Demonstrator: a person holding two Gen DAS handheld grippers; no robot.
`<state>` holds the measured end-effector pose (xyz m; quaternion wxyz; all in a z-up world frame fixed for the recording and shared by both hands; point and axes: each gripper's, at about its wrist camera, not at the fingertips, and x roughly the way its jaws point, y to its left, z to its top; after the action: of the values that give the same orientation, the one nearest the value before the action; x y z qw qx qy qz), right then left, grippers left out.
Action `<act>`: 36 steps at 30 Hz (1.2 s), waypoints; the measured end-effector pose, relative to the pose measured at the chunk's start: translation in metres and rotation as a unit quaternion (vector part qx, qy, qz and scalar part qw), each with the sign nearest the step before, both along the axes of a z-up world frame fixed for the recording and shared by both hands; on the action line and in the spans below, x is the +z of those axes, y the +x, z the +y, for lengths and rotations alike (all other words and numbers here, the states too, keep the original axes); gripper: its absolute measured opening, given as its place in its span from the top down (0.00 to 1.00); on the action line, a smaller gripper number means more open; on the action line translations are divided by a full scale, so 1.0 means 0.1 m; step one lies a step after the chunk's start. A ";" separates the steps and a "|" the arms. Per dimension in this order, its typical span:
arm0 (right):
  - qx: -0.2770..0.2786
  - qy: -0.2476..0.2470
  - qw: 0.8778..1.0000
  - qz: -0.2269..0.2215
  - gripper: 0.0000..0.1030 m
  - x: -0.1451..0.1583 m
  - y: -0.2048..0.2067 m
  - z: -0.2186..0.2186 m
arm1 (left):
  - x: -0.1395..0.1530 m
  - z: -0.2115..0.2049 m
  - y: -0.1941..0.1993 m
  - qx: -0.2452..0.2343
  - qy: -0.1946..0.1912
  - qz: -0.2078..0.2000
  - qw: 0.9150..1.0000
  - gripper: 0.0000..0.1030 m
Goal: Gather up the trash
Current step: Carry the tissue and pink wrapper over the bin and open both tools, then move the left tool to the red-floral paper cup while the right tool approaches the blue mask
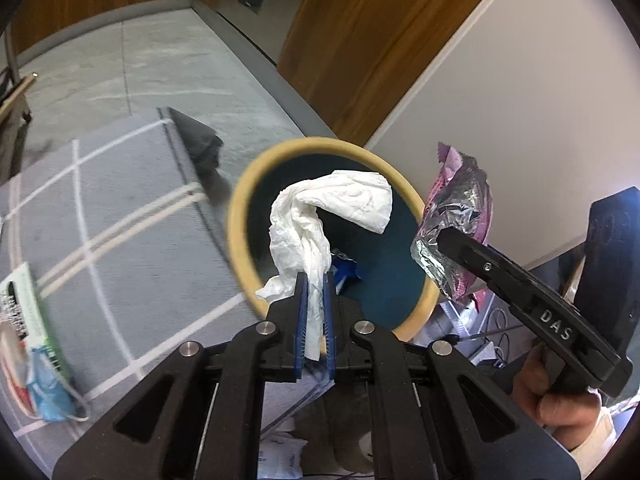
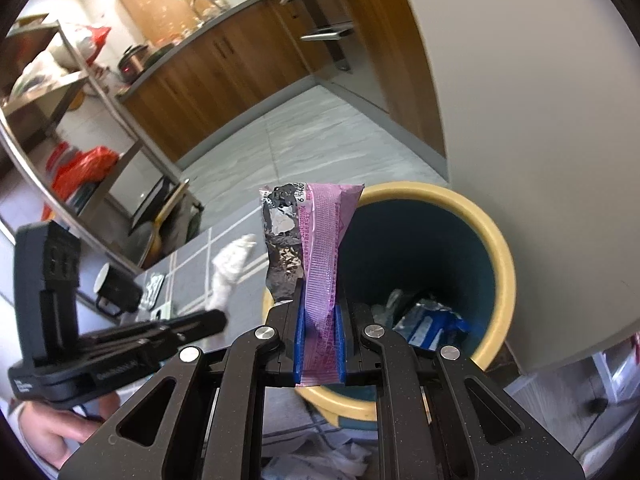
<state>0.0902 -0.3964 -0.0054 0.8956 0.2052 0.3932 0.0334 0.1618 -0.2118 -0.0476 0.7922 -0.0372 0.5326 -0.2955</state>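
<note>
My left gripper point(image 1: 315, 280) is shut on a crumpled white tissue point(image 1: 332, 204) and holds it over the mouth of a blue trash bin with a yellow rim point(image 1: 240, 216). My right gripper point(image 2: 319, 304) is shut on a pink and silver foil wrapper point(image 2: 320, 240), held at the bin's near left rim point(image 2: 496, 248). The wrapper point(image 1: 460, 216) and the right gripper point(image 1: 444, 240) also show at the right of the left wrist view. The left gripper point(image 2: 216, 320) and the tissue point(image 2: 230, 264) show blurred at the left of the right wrist view. Blue and white trash point(image 2: 430, 322) lies inside the bin.
A grey tablecloth with white lines point(image 1: 120, 216) lies left of the bin, with a packet and a blue face mask point(image 1: 48, 392) on it. A white wall point(image 2: 520, 80) stands behind the bin. A metal shelf rack point(image 2: 80, 120) and wooden cabinets point(image 2: 224, 64) stand further back.
</note>
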 end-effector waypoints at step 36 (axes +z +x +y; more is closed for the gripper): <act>-0.027 -0.004 0.997 0.069 0.67 -0.39 0.17 -0.06 | 0.33 0.52 0.13 0.043 -0.014 -0.033 0.998 0.40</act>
<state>0.1071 -0.4028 -0.0443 0.8680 0.2138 0.4481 -0.0070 0.1749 -0.1596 -0.0149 0.8210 -0.0615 0.4996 -0.2694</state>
